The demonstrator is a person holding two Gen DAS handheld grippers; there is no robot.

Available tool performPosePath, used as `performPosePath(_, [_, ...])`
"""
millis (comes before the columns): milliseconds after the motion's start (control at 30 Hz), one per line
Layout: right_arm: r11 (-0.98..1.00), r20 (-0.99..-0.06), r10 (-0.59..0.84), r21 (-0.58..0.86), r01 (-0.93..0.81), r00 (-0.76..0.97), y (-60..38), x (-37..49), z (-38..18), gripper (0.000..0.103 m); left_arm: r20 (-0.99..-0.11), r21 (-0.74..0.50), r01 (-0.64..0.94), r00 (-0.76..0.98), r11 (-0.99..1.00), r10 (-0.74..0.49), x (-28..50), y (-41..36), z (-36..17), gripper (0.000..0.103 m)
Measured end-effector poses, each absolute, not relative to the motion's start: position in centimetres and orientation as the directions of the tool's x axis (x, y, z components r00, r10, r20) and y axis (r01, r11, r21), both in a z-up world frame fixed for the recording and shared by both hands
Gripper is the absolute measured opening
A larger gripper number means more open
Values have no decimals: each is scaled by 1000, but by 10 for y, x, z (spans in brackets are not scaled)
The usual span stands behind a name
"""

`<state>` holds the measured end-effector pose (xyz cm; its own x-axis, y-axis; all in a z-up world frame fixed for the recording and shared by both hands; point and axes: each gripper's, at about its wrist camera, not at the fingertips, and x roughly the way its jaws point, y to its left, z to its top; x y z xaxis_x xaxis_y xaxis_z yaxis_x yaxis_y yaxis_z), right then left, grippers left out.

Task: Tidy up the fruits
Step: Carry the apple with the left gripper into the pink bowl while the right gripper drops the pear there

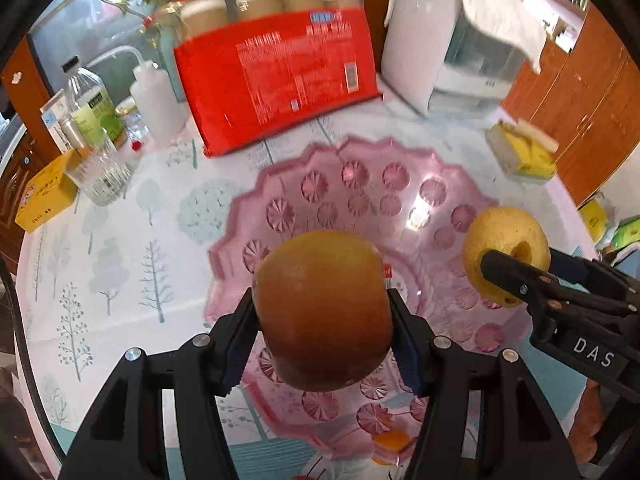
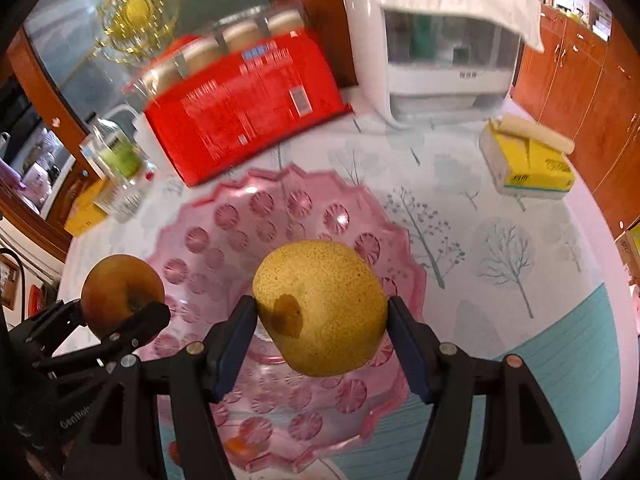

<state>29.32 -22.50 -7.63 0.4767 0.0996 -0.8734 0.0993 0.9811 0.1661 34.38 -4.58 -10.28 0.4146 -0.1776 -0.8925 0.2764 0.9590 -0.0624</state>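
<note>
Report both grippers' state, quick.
Left gripper: shut on the reddish-brown round apple.
Right gripper: shut on the yellow speckled pear.

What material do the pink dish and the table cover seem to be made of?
Pink dish: looks like clear tinted glass or moulded plastic, glossy; the print below shows through and highlights glint. Table cover: probably smooth vinyl or oilcloth, printed with trees, faintly shiny.

Two handheld black claws.
Left claw (image 1: 324,312) and right claw (image 2: 322,312): blue finger pads, silver screws, white lettering.

Orange-brown wooden cabinets (image 2: 580,92) behind table (image 2: 520,216)
</note>
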Motion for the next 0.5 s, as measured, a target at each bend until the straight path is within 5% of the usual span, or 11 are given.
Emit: performPosePath(500, [984,-910,122,164,73,396,-229,309,-120,67,-931,-11,287,347,958,-115,346,-65,-150,60])
